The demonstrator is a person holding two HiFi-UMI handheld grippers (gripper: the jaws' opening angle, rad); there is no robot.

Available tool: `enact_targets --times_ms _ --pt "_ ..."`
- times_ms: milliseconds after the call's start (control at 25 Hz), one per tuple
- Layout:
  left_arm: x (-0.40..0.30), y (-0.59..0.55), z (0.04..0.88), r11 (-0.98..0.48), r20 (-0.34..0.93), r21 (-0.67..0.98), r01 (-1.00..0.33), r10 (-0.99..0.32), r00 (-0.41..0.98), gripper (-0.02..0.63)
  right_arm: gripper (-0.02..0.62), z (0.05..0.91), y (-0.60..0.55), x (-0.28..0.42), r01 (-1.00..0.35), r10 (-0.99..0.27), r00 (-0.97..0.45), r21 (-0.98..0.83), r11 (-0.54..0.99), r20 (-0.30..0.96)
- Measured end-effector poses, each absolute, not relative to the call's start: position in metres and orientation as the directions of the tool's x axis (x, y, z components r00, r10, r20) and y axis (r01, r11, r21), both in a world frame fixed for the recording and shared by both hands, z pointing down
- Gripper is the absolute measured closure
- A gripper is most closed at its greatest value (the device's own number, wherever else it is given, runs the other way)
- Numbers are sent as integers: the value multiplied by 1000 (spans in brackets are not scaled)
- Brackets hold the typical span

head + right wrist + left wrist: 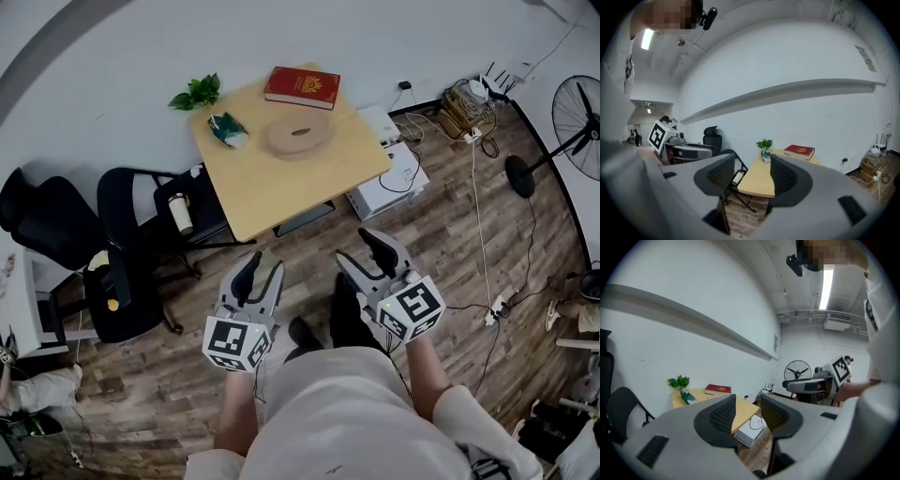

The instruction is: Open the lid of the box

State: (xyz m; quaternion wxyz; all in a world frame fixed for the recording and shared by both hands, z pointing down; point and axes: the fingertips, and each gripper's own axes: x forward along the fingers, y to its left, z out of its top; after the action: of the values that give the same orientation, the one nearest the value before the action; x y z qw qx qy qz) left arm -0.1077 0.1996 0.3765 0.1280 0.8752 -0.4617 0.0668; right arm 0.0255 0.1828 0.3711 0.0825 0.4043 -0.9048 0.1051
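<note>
Table point(281, 187) of pale wood stands well ahead of the person, and on it, near the far side, lies what I take to be the task's thing: a low round wooden box point(299, 136) with a slot cut in its top. A red book-like case point(302, 87) lies just beyond it, towards the wall, and could be the box meant; I cannot tell for sure. The round box looks rigid and light, with a smooth, shallow lid that probably lifts straight off. The best hold seems to be the lid's rim, taken across opposite edges. The other tool can steady the base, since so light a piece may slide on the bare wood. The left gripper point(265, 267) and right gripper point(358, 248) are held low over the floor, well short of the table. Each has its jaws spread apart with nothing between them. The red case bears a gold emblem whose lettering is too small to read; the grippers' cubes carry only black square patterns.
</note>
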Motion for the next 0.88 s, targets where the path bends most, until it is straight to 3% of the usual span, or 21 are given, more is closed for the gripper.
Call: enact_targets --times_ms 880 --pt "-62 89 379 -504 264 159 -849 -807 529 462 347 379 61 68 -725 -684 -682 -115 679 260"
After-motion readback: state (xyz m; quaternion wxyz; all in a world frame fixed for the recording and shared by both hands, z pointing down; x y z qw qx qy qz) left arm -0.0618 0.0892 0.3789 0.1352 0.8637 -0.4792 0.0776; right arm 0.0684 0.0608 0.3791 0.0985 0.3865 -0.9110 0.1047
